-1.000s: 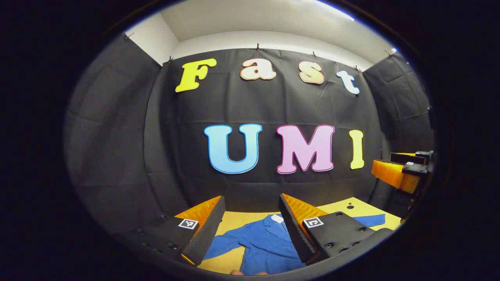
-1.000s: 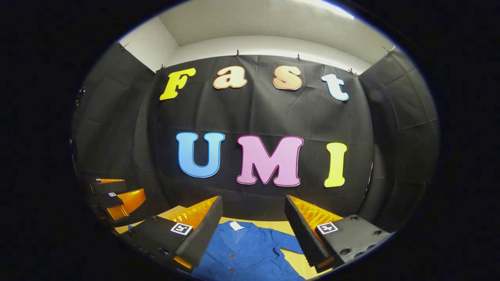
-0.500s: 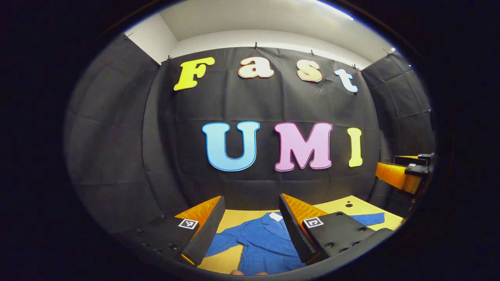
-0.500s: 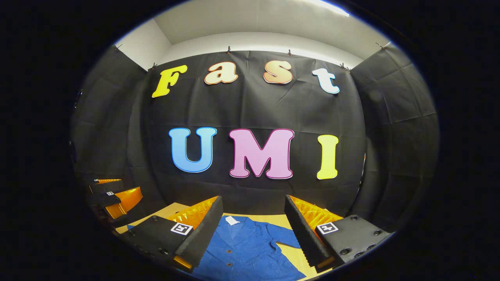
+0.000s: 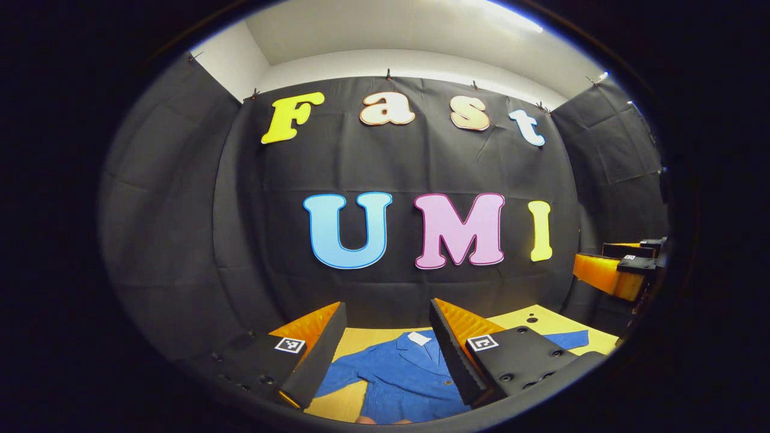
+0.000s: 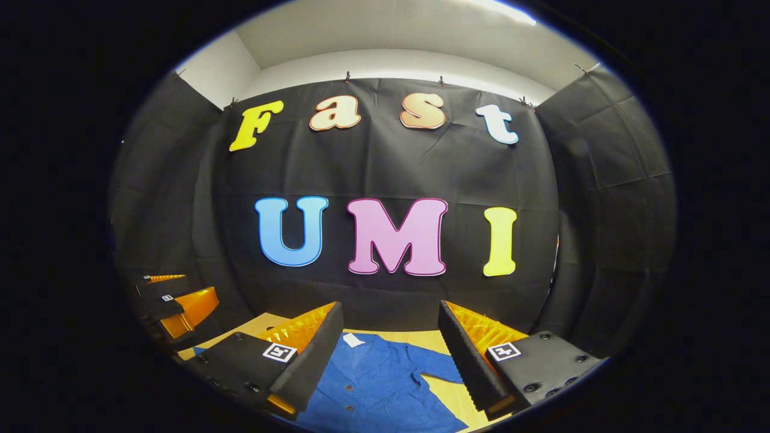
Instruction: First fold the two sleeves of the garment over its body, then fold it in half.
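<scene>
A blue shirt [image 5: 403, 376] lies flat on the yellow table [image 5: 544, 322], sleeves out, below the left tool [image 5: 385, 349] and right tool [image 6: 385, 355], both spread, holding nothing.

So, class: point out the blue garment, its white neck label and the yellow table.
blue garment [image 6: 385, 385], right gripper view, chest.
white neck label [image 6: 353, 340], right gripper view, middle.
yellow table [image 5: 544, 322], left gripper view, bare top.

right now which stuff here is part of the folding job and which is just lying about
For the job:
- blue garment, spread flat, sleeves still out
- left gripper, fingers apart
- right gripper, fingers apart

Just there:
- yellow table
- white neck tag on the garment
</scene>
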The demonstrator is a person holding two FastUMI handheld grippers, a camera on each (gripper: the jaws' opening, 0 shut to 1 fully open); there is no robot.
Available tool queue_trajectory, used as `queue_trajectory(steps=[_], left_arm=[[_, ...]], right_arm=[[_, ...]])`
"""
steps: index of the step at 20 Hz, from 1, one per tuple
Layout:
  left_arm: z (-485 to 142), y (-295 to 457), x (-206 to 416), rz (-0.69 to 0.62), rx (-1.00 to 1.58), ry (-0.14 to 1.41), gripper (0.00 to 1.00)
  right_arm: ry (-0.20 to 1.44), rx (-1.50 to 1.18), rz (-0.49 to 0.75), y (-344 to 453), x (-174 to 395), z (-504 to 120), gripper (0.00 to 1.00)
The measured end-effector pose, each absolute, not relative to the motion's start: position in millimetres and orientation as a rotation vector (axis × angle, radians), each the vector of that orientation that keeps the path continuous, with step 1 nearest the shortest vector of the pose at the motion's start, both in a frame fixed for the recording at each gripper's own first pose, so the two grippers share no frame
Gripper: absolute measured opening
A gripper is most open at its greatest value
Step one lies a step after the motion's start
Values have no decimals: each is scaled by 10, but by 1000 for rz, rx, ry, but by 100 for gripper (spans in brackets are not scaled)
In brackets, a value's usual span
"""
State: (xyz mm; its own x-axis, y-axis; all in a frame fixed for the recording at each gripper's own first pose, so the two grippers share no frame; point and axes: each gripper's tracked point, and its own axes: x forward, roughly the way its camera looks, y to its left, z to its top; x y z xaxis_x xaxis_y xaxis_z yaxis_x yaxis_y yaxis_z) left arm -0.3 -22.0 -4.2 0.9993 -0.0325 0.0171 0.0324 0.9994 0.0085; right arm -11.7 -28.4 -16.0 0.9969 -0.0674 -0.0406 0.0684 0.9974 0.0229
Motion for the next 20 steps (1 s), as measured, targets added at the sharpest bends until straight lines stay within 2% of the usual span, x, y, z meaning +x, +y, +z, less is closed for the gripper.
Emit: queue_trajectory(steps=[16, 17, 18, 20], left_arm=[[-163, -178, -44, -13, -36, 3, 80], [-177, -185, -47, -10, -29, 5, 80], [-163, -184, -49, -5, -23, 4, 80], [-146, -195, -38, 2, -17, 3, 80]], right_arm=[[140, 89, -31, -236, 121, -500, 99], [146, 95, -38, -277, 165, -533, 92], [148, 97, -44, -324, 212, -555, 99], [157, 96, -59, -448, 325, -641, 99]])
